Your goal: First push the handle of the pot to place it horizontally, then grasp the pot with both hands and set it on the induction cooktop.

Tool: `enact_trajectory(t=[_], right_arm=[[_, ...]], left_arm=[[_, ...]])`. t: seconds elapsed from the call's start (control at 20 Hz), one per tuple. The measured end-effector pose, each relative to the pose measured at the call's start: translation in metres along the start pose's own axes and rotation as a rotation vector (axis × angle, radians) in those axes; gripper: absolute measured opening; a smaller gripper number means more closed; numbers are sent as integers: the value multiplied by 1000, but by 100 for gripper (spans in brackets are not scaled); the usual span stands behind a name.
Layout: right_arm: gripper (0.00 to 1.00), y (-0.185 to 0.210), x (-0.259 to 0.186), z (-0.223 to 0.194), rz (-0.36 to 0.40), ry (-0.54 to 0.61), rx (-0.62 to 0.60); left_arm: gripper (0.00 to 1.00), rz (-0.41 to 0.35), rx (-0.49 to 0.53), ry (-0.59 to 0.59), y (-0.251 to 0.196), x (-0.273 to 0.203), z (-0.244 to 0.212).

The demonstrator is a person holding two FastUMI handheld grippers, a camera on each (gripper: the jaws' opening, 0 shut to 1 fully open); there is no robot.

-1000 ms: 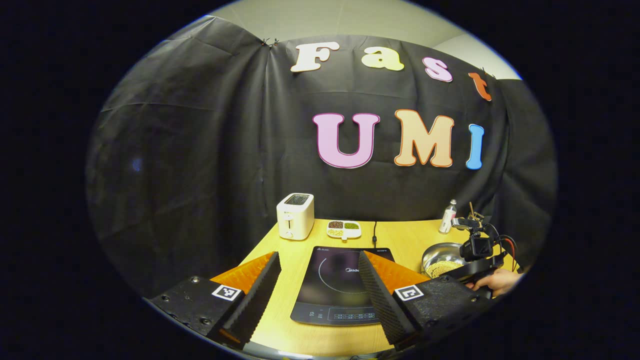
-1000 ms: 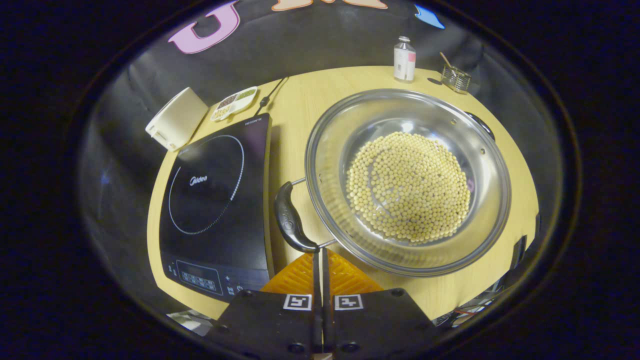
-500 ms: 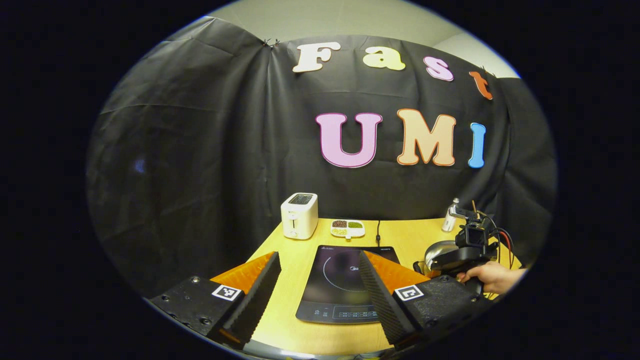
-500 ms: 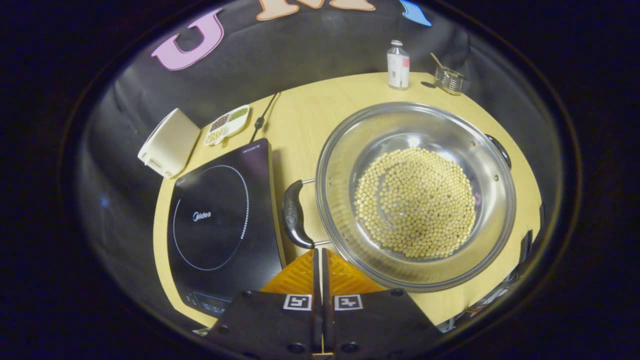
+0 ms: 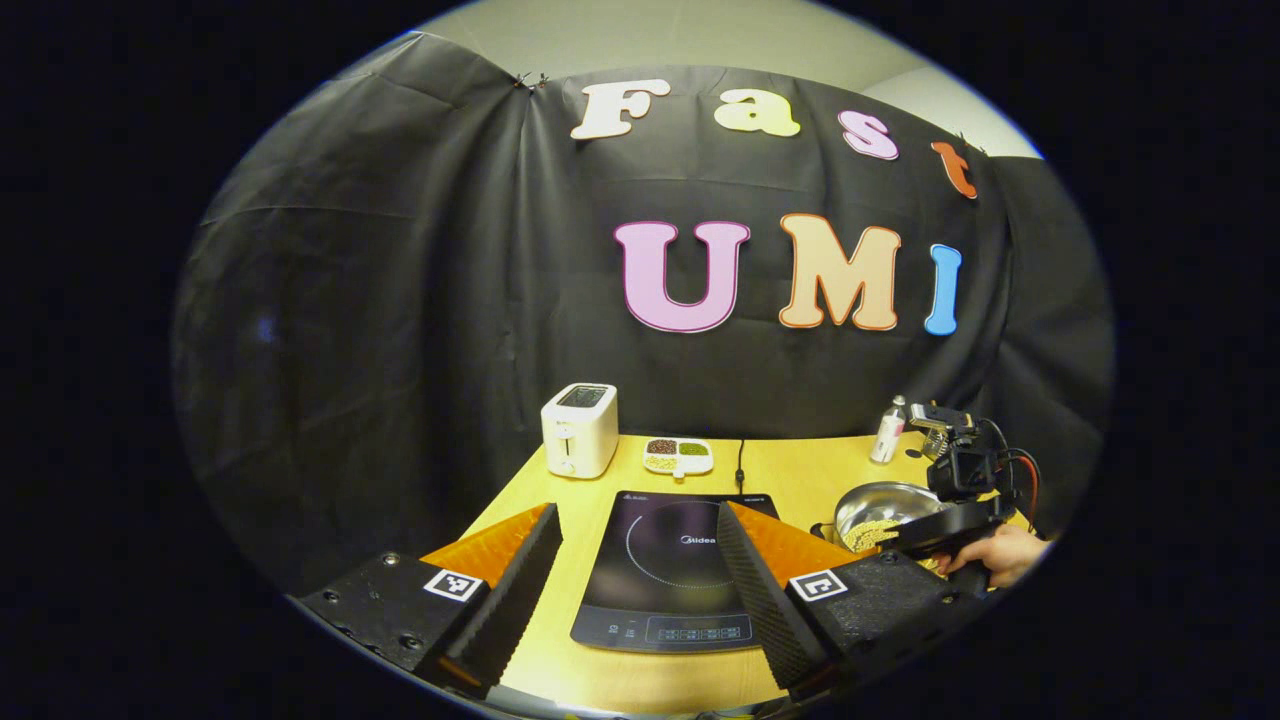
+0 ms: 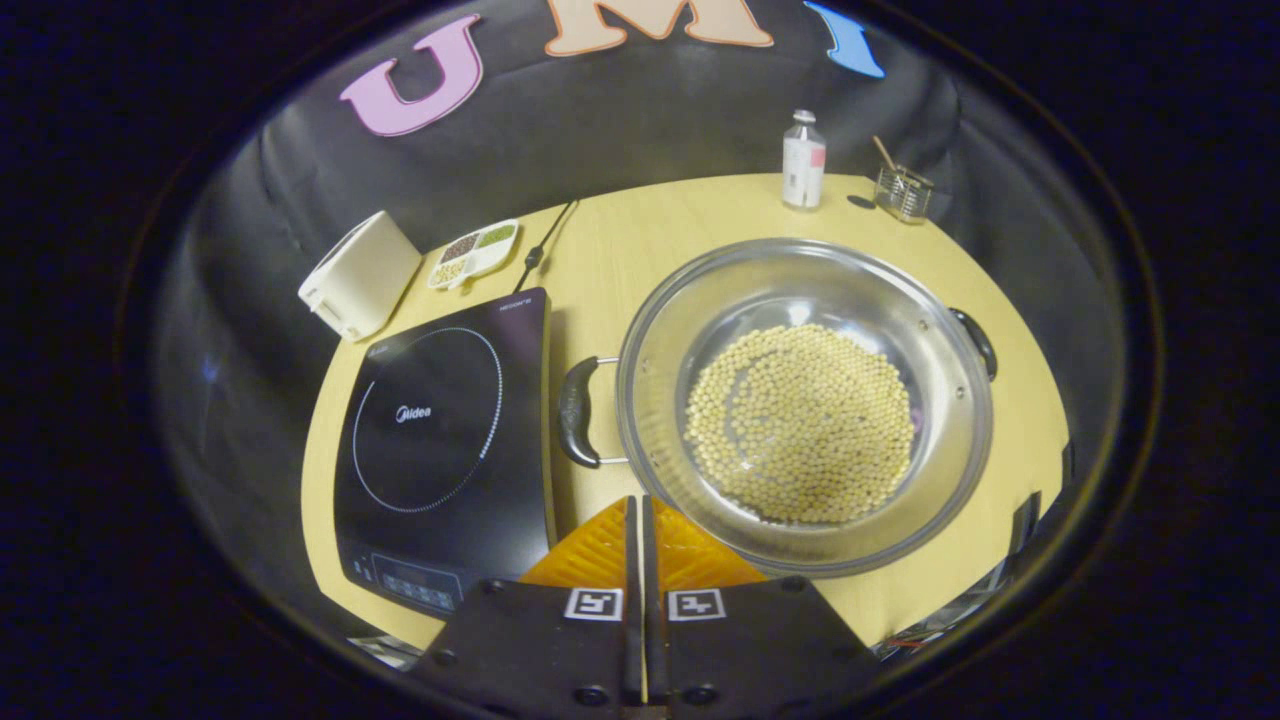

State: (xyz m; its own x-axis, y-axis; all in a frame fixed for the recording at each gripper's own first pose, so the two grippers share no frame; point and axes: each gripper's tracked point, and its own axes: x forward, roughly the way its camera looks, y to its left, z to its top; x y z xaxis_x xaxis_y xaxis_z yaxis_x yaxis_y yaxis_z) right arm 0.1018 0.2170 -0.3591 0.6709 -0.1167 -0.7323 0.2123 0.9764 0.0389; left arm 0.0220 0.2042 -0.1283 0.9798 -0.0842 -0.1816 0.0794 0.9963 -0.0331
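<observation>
My left gripper (image 5: 635, 560) held wide apart above the wooden surface (image 5: 800, 480), induction cooktop (image 5: 672, 570) lying between my fingers, steel pot (image 5: 880, 505) of beans at right, right gripper (image 5: 925, 530) over its near rim, hand (image 5: 995, 555) behind, toaster (image 5: 578, 430) and divided dish (image 5: 678, 455) near the back.

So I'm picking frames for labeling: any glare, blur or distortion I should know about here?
Right gripper view: sharp, soft glare on the steel pot wall, faint sheen on the induction cooktop; the fisheye bows the table edge. Left gripper view: dim black backdrop, cooktop readable; the right gripper sits small and squeezed near the rim.
</observation>
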Motion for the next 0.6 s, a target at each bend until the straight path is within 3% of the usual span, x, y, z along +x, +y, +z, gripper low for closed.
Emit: enact_trajectory(t=[0.15, 0.25, 0.3, 0.35, 0.4, 0.5, 0.55, 0.6], right_arm=[[15, -24, -20, -1, -19, -25, -6], [23, -38, -29, -4, -28, -26, 14], [22, -45, -34, -7, -30, -19, 27], [28, -53, -38, -8, -31, -16, 44], [25, -59, -41, -9, -25, -9, 59], [51, -75, -47, -12, -28, 5, 77], [70, -86, -47, -11, -36, 7, 84], [67, -97, -47, -11, -44, 18, 89]], left_arm=[[96, -36, -7, 9, -12, 6, -1], [93, -61, -9, 20, -21, 12, -3], [96, -75, -10, 29, -26, 15, -6], [96, -90, -9, 38, -32, 18, -7], [96, -102, -8, 43, -37, 20, -8], [96, -128, -3, 55, -51, 26, -10], [96, -141, 0, 62, -58, 29, -11], [96, -153, 3, 73, -66, 33, -13]])
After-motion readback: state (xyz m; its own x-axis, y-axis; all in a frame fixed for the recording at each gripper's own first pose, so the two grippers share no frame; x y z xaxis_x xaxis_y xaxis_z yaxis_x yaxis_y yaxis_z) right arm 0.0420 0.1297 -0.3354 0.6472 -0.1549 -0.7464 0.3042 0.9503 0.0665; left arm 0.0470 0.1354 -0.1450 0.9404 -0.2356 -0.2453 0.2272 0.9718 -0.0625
